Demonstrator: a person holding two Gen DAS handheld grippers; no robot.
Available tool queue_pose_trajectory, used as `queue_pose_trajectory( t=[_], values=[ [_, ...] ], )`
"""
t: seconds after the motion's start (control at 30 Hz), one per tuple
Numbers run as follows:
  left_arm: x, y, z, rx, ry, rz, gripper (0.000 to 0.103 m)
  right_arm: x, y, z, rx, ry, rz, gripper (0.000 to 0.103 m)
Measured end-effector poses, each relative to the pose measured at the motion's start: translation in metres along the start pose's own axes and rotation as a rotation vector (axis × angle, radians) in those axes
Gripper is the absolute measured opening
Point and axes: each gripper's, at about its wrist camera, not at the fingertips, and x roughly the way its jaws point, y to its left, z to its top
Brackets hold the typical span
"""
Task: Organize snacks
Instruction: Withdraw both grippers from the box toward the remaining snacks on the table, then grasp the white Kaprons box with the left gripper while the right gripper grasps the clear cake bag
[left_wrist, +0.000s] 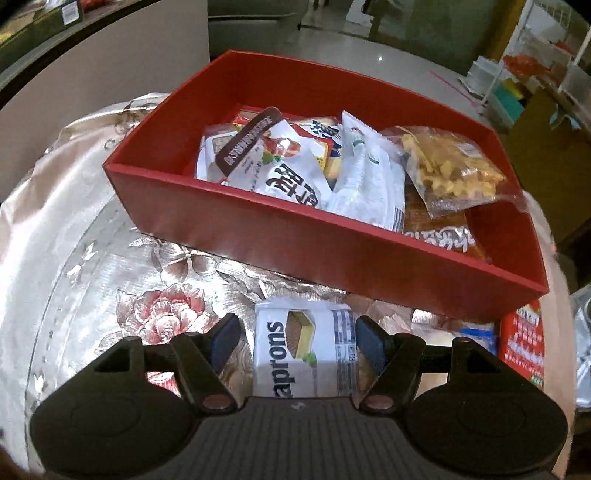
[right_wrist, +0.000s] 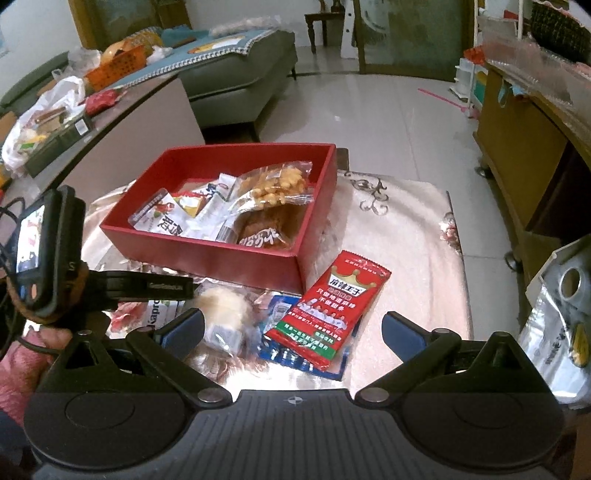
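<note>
hidden: lower end of white wafer packet (left_wrist: 303, 347) behind left gripper (left_wrist: 295, 341) body | hidden: blue packet (right_wrist: 295, 354) mostly under red packet (right_wrist: 328, 306), between right gripper (right_wrist: 293, 328) fingers | blurred: pale round snack (right_wrist: 221, 310) by its left finger

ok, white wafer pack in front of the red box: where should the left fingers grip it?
Across its short width, coming from above. The wafer pack lies flat on the tablecloth, its long sides already facing the open left gripper fingers.
</note>
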Motion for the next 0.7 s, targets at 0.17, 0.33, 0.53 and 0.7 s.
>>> queue_pose_trajectory(
  t=[0.17, 0.33, 0.53, 0.7],
  values=[
    [-0.010, 0.009, -0.007, 0.021, 0.027, 0.009, 0.052, 0.009, 0.012, 0.006, -0.008, 0.016, 0.023, 0.103],
    [-0.025, 0.042, -0.024, 0.012, 0.077, -0.014, 0.051, 0.028, 0.031, 0.009, 0.005, 0.066, 0.099, 0.103],
    [-0.037, 0.076, -0.039, -0.003, 0.104, -0.061, 0.051, 0.065, 0.054, 0.013, 0.014, 0.147, 0.115, 0.103],
    [-0.035, 0.086, -0.035, -0.017, 0.116, -0.089, 0.052, 0.098, 0.059, 0.014, 0.089, 0.212, 0.146, 0.103]
  ],
)
